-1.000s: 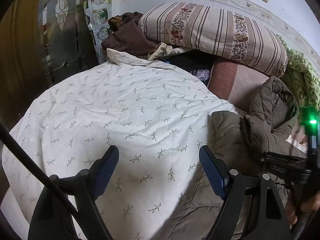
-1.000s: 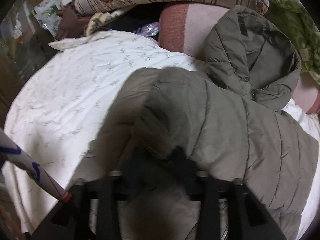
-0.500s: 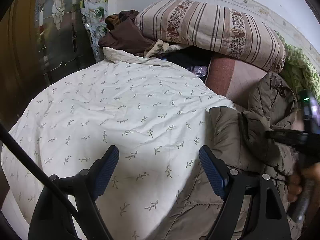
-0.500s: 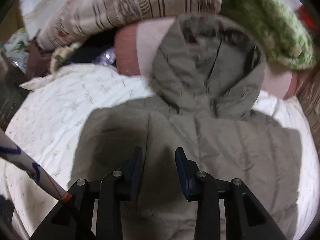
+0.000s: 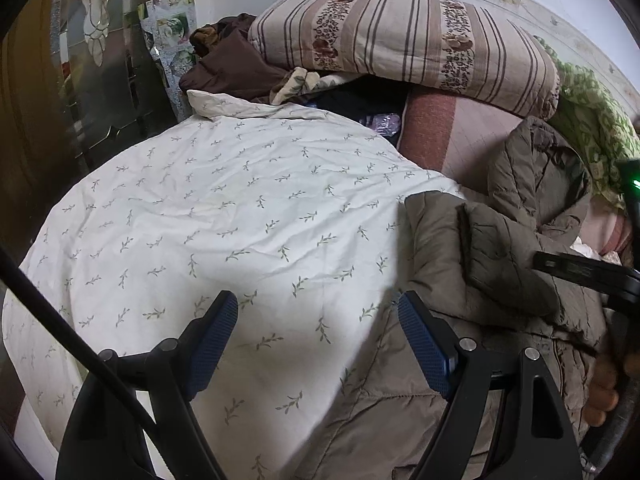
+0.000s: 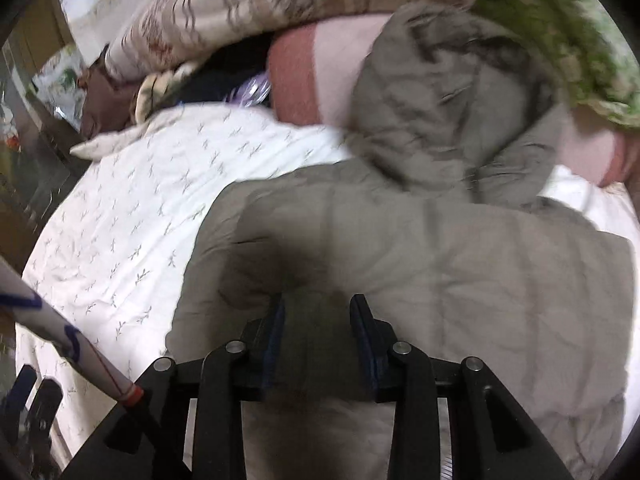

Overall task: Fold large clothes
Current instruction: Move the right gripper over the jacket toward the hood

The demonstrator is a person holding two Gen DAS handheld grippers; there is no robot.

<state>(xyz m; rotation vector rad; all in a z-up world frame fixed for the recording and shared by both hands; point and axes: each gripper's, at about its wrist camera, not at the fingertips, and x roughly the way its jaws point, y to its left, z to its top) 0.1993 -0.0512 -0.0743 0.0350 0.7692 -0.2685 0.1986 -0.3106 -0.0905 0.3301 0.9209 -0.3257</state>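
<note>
bed (image 5: 224, 216) under a white leaf-print cover: olive padded jacket (image 6: 460, 272) laid along its right side, hood toward the pillows. right gripper (image 6: 318, 316) directly above it, just narrowed, nothing pinched. left gripper (image 5: 316, 332) spread wide over the cover, jacket to its right.

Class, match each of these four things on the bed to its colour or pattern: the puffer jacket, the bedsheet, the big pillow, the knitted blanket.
Things:
1. puffer jacket
2. bedsheet
3. big pillow
4. knitted blanket

Colours or patterns:
A. green and white
B. white with small leaf sprigs
C. olive-brown, quilted
D. beige with brown stripes and floral bands

Pairs: 1-C, 2-B, 3-D, 4-A
</note>
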